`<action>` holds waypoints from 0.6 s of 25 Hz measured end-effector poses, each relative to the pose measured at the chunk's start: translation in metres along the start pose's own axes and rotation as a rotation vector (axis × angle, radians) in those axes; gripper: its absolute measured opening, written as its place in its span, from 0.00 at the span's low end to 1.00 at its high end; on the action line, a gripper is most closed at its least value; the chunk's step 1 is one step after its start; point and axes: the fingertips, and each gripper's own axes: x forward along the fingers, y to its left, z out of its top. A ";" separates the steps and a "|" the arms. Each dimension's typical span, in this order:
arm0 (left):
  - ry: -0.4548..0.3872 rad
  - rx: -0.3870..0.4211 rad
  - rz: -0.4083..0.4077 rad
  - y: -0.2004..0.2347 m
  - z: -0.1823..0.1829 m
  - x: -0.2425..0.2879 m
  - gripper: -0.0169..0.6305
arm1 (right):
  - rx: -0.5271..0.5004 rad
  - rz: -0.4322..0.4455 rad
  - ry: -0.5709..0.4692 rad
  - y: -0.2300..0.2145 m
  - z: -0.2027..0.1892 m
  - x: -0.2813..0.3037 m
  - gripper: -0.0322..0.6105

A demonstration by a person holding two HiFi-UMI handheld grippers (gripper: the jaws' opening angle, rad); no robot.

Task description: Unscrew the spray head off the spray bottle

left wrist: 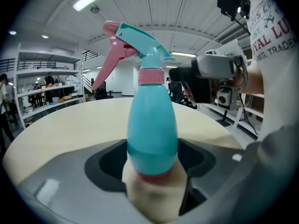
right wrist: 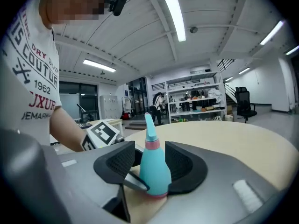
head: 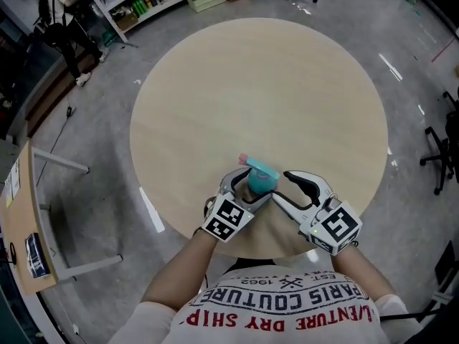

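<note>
The teal plastic spray bottle (head: 259,180) with a pink trigger stands upright near the front edge of the round beige table (head: 258,84). The left gripper (head: 247,186) clamps its lower body. The right gripper (head: 282,185) hangs open just beside it, holding nothing. Risk imo: with the grip that low, the whole bottle could spin or tip once the spray head (left wrist: 135,41) gets twisted.

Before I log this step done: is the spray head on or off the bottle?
On: the spray head sits atop the upright spray bottle; how loose, cannot tell.

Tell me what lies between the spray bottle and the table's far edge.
Nothing: the head view shows bare tabletop from the spray bottle to the far edge.
</note>
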 end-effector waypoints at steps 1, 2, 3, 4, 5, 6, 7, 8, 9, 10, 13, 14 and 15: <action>0.003 -0.007 0.008 0.000 0.000 0.000 0.54 | -0.014 -0.013 -0.002 -0.002 0.002 0.007 0.38; 0.007 -0.014 0.015 -0.001 -0.001 0.000 0.54 | -0.023 -0.023 -0.001 -0.004 0.004 0.014 0.38; 0.010 -0.020 0.022 -0.001 -0.001 0.000 0.54 | -0.027 -0.029 -0.001 -0.005 0.005 0.020 0.38; 0.012 -0.024 0.028 -0.002 -0.001 0.000 0.54 | -0.031 -0.031 0.001 -0.006 0.005 0.026 0.38; 0.013 -0.028 0.035 -0.003 -0.001 0.000 0.54 | -0.036 -0.030 0.008 -0.005 0.004 0.031 0.38; 0.013 -0.032 0.042 -0.004 -0.001 0.000 0.54 | -0.045 -0.029 0.018 -0.005 0.002 0.034 0.38; 0.013 -0.035 0.050 -0.004 -0.002 0.000 0.54 | -0.055 -0.028 0.028 -0.003 0.000 0.037 0.36; 0.012 -0.038 0.058 -0.004 -0.002 0.000 0.54 | -0.064 -0.029 0.030 -0.002 0.000 0.039 0.34; 0.011 -0.042 0.068 -0.003 -0.002 0.000 0.54 | -0.069 -0.032 0.024 -0.002 0.000 0.040 0.30; 0.011 -0.046 0.077 -0.003 -0.002 0.000 0.54 | -0.072 -0.035 0.015 -0.001 0.001 0.041 0.28; 0.015 -0.065 0.098 -0.002 -0.001 -0.001 0.54 | -0.094 -0.046 0.014 0.000 0.001 0.043 0.26; 0.018 -0.069 0.098 -0.002 -0.002 -0.001 0.54 | -0.101 -0.045 0.019 0.001 0.001 0.043 0.26; 0.021 -0.069 0.095 -0.002 -0.002 -0.002 0.54 | -0.103 -0.039 0.025 0.001 0.001 0.044 0.26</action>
